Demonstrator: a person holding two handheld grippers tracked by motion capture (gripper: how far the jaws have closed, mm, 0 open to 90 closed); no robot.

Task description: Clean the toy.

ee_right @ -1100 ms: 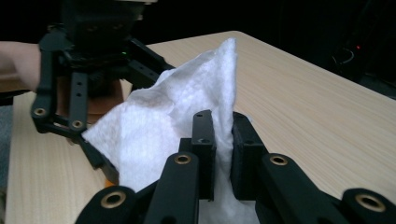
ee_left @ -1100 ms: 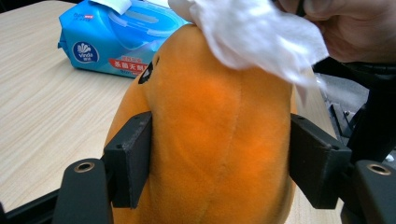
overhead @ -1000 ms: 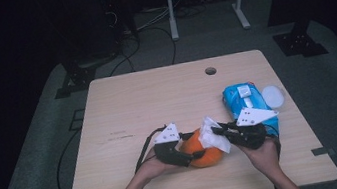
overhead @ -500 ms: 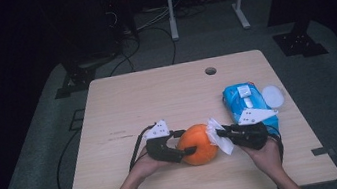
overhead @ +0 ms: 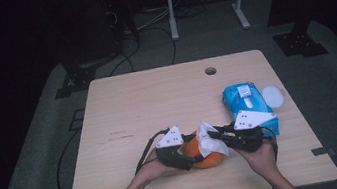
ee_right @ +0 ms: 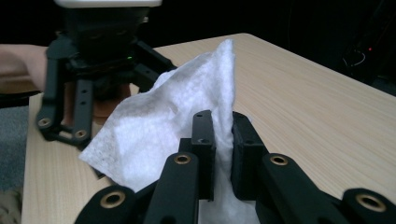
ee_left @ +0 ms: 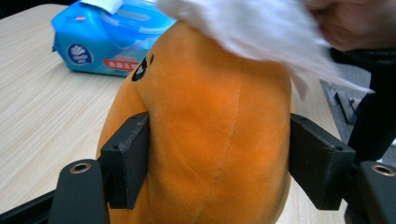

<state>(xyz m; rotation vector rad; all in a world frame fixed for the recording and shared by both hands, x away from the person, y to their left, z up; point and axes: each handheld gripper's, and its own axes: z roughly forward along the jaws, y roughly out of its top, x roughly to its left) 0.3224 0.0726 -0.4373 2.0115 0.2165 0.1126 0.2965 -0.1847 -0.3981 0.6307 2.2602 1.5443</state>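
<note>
High view: left gripper (overhead: 191, 154) jaws clamp orange plush toy (overhead: 205, 152) steady at surface's 6 o'clock edge so right gripper (overhead: 217, 137) jaws, pinching white wipe (overhead: 208, 136), can rub it.

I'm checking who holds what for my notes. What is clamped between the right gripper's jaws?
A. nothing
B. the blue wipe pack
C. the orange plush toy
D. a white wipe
D: in the right gripper view the right gripper has its jaws pinched on the white wipe, while the left gripper grips the orange plush toy and the blue wipe pack lies on the table.
</note>
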